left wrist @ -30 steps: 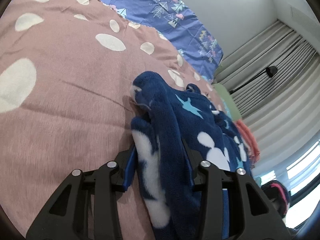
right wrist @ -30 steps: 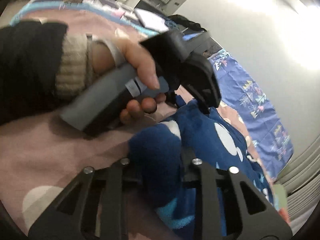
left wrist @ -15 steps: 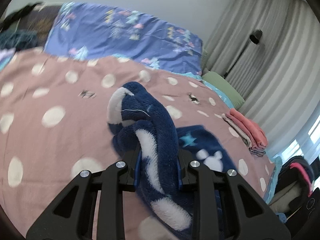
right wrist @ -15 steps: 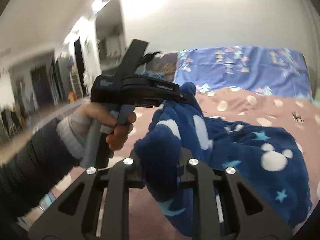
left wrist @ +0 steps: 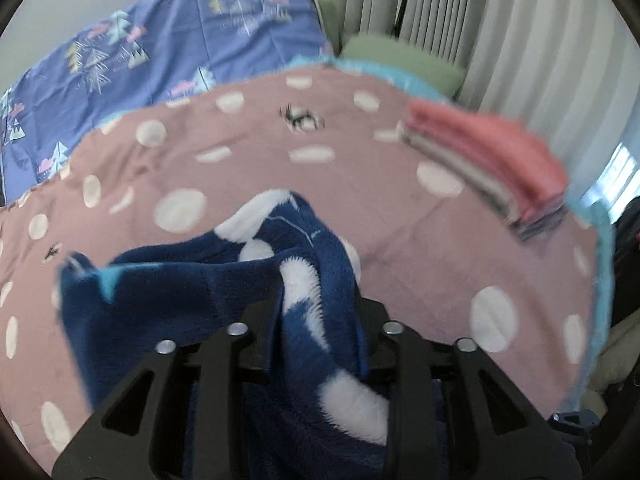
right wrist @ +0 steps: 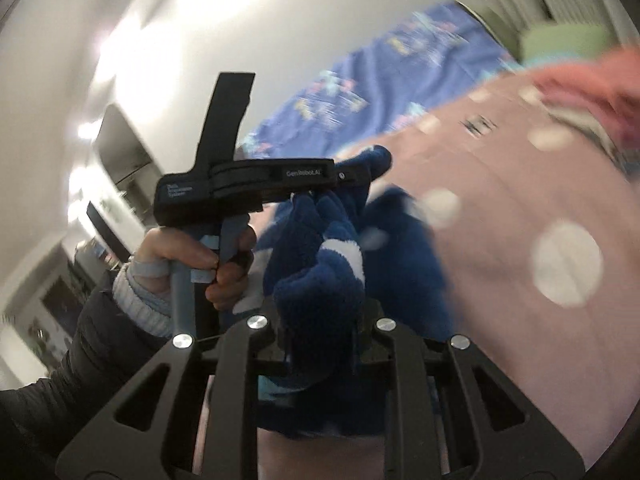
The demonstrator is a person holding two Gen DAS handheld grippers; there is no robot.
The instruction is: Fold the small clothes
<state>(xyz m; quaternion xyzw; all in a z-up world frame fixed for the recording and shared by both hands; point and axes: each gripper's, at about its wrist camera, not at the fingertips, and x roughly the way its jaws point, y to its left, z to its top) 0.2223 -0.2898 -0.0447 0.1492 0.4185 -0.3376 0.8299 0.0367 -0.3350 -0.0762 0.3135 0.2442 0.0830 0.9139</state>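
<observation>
A navy fleece garment [left wrist: 192,280] with white blobs and light blue stars hangs lifted above the pink spotted bedspread [left wrist: 420,240]. My left gripper [left wrist: 318,312] is shut on a bunched edge of it. My right gripper [right wrist: 320,316] is shut on another bunched part of the garment [right wrist: 320,280]. In the right wrist view the left gripper [right wrist: 356,174] shows side-on, held in a hand, its tips buried in the fleece at the same height.
A stack of folded clothes [left wrist: 492,160], coral on top, lies at the bed's right edge; it also shows in the right wrist view [right wrist: 592,92]. A blue patterned sheet [left wrist: 168,52] and a green pillow [left wrist: 400,60] lie at the far end. Curtains [left wrist: 500,28] hang beyond.
Both grippers have lifted the garment off the bed and swung to the right, so the folded stack is now in view ahead. Both grips stay shut on the fleece.
</observation>
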